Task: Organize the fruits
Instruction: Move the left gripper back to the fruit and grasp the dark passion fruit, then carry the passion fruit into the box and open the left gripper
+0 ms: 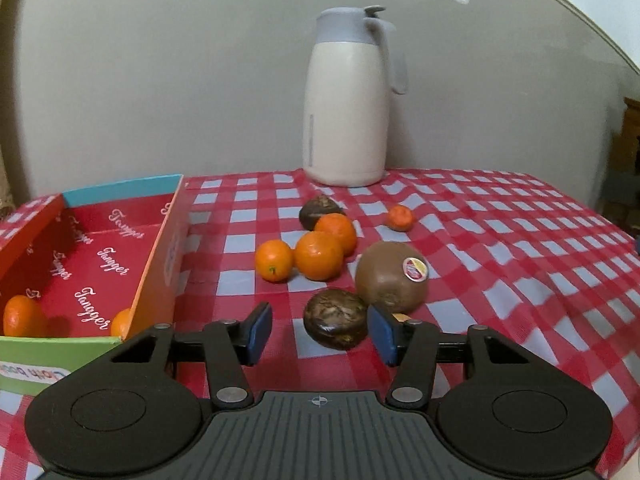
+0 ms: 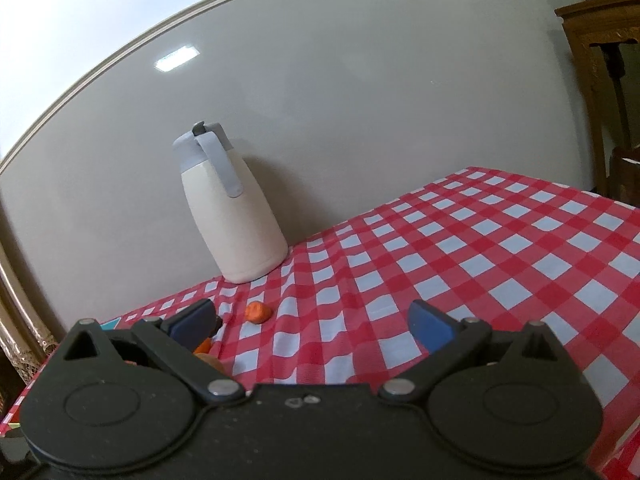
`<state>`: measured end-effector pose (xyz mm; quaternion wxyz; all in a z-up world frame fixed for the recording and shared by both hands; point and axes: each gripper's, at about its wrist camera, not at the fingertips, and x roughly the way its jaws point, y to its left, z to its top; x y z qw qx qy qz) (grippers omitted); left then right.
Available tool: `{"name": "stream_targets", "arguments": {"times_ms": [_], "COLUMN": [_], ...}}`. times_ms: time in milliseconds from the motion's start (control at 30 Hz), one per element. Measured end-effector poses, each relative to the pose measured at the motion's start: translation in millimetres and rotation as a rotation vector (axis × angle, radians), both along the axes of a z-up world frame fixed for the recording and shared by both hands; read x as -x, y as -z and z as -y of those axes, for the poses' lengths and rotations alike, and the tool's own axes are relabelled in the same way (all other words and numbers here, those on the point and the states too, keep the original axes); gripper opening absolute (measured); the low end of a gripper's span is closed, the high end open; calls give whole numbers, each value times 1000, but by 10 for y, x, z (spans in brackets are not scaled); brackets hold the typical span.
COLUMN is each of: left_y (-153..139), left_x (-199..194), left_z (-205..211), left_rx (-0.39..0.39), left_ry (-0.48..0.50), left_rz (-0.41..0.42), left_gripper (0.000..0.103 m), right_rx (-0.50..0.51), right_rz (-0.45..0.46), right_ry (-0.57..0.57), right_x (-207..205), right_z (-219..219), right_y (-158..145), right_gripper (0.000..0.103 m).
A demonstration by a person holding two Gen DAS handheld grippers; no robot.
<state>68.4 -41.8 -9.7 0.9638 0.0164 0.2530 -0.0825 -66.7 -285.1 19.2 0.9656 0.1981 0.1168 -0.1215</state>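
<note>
Closest to the lens, the left claw (image 1: pixel 320 334) is spread wide and holds nothing, with a dark wrinkled fruit (image 1: pixel 335 319) sitting on the table (image 1: pixel 520 240) between its blue pads and nearer the right one. Taking that fruit as the landmark: a large brown fruit (image 1: pixel 391 277) with a sticker lies just behind it to the right, nearly touching; three oranges (image 1: pixel 319 255) cluster behind it, a second dark fruit (image 1: pixel 320 210) beyond them, and a small wrinkled orange (image 1: pixel 399 217) farther right. The open box (image 1: pixel 120 256) stands to its left, with two oranges (image 1: pixel 22 316) already inside. A white jug (image 1: pixel 346 100) stands far behind, against the wall.

The right claw (image 2: pixel 312 322) is also spread and empty, held over bare cloth.

Risks, as I judge them: the right pad sits very close to the brown fruit, so closing could nudge or roll it, or pinch both. An off-centre squeeze might also pop the round dark fruit out sideways.
</note>
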Motion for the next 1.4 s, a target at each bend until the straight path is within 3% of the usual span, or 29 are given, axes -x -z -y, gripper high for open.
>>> {"name": "stream_targets", "arguments": {"times_ms": [367, 600, 867, 1067, 1400], "left_y": [121, 147, 143, 138, -13], "left_x": [-209, -263, -274, -260, -121], "left_z": [122, 166, 175, 140, 58], "left_rx": [6, -4, -5, 15, 19], "left_ry": [1, -7, -4, -12, -19], "left_rz": [-63, -83, -84, -85, 18], "left_gripper": [54, 54, 43, 42, 42], "right_rx": [11, 90, 60, 65, 78], "right_rz": [12, 25, 16, 11, 9], "right_ry": [16, 124, 112, 104, 86], "right_x": [65, 150, 139, 126, 94], "right_z": [30, 41, 91, 68, 26], "right_y": [-14, -58, -32, -28, -24], "right_gripper": [103, 103, 103, 103, 103]}}
